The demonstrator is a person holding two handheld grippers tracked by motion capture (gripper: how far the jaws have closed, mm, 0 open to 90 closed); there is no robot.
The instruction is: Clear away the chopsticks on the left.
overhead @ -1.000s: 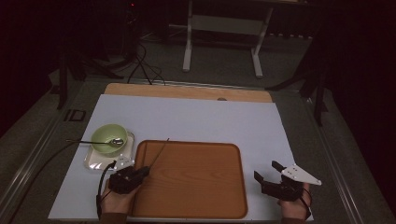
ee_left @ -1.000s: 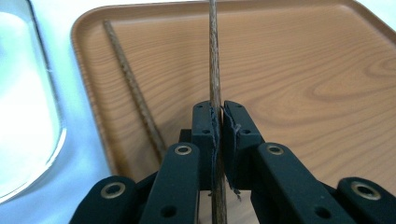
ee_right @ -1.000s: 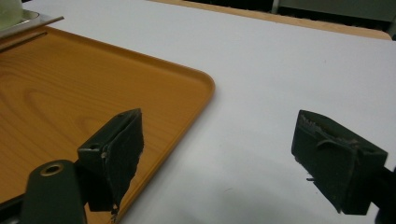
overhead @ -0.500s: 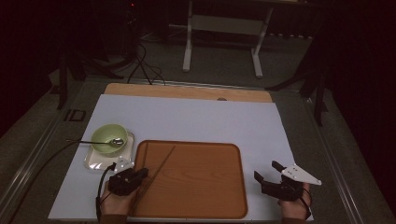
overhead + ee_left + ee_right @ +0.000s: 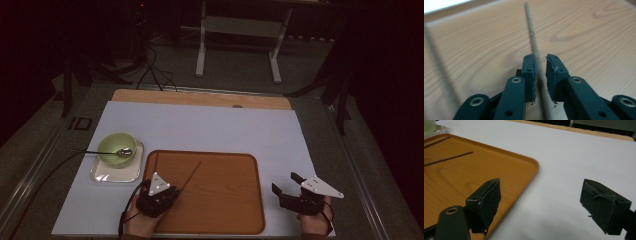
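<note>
A thin brown chopstick lies on the wooden tray, pointing away to the right. My left gripper is low over the tray's front left. In the left gripper view the chopstick runs between the jaws of my left gripper, close to the left pad, with a gap at the right pad; the jaws have just been opening. A second chopstick lies near the tray's left rim. My right gripper rests over the white mat right of the tray, jaws wide apart and empty.
A green bowl with a metal spoon across it stands on a small steel dish left of the tray. The white mat covers the table. Beyond the table's far edge, a stand and cables sit on the dark floor.
My left gripper has moved right, farther over the tray, and the chopstick has shifted right with it. Its jaws now stand slightly apart. The right gripper has stayed put.
</note>
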